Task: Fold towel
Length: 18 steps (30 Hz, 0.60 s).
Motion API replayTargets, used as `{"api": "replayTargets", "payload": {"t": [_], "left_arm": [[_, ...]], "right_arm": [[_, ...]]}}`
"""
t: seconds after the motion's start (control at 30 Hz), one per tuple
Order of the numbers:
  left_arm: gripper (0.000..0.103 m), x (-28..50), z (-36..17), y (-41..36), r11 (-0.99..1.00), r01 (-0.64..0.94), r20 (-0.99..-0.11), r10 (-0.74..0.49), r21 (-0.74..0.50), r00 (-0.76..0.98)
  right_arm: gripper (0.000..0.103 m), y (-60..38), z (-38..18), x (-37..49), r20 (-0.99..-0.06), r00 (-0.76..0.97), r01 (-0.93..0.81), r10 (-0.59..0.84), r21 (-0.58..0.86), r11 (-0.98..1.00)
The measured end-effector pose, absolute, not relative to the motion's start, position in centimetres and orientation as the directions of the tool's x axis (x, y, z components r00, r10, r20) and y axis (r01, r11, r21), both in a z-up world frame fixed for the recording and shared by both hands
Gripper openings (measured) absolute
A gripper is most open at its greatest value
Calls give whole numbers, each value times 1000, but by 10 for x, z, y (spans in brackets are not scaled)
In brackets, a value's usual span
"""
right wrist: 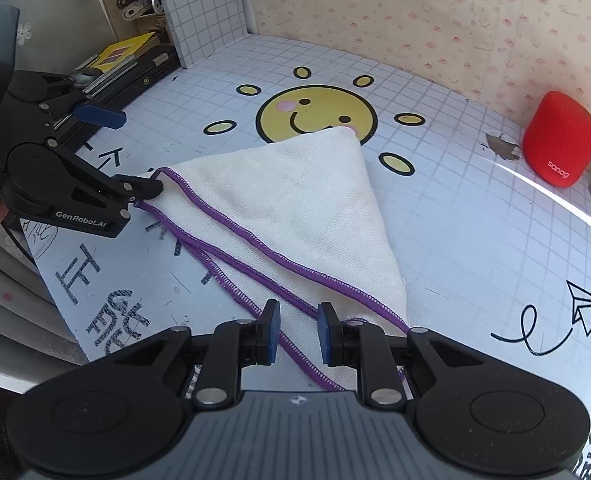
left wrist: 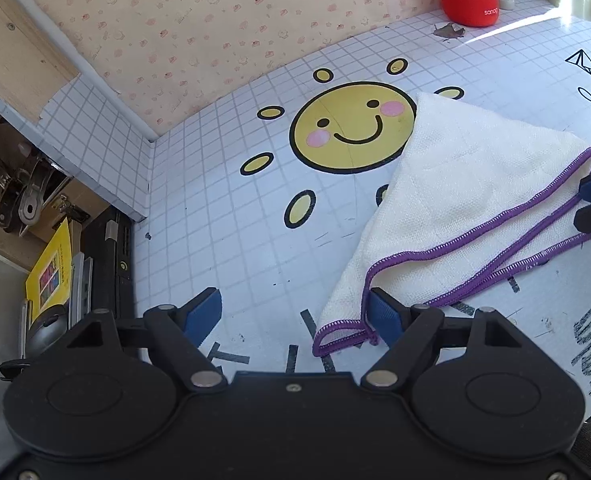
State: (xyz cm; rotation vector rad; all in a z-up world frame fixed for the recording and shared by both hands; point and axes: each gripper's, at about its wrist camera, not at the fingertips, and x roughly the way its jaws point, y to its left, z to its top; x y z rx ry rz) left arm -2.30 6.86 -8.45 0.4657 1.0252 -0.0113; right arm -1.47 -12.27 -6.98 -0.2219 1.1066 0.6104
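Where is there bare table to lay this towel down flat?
Bare grid surface lies between the towel and the red speaker, down to the paper-plane drawing. The sun face is mostly uncovered. It is crowded at the left edge by the books and the left tool.

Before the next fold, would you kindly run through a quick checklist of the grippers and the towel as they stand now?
1. Left gripper open: ok, fingers wide apart.
2. Left gripper holding the towel: not ok; one finger sits at the near corner, nothing pinched.
3. Right gripper open: ok, a gap shows between the fingers.
4. Towel edge between the right fingers: ok, the purple hem runs through the gap.
5. Towel folded flat: cannot tell; the hems do not line up.
6. Red speaker away from the towel: ok.
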Motion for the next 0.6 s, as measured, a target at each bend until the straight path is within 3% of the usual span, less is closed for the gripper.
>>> {"api": "replayTargets", "payload": {"t": [0.6], "left_arm": [[81, -13, -79, 61, 873, 252, -804, 225, 418, 551]], "right_arm": [[20, -143, -77, -13, -879, 365, -455, 306, 119, 883]]}}
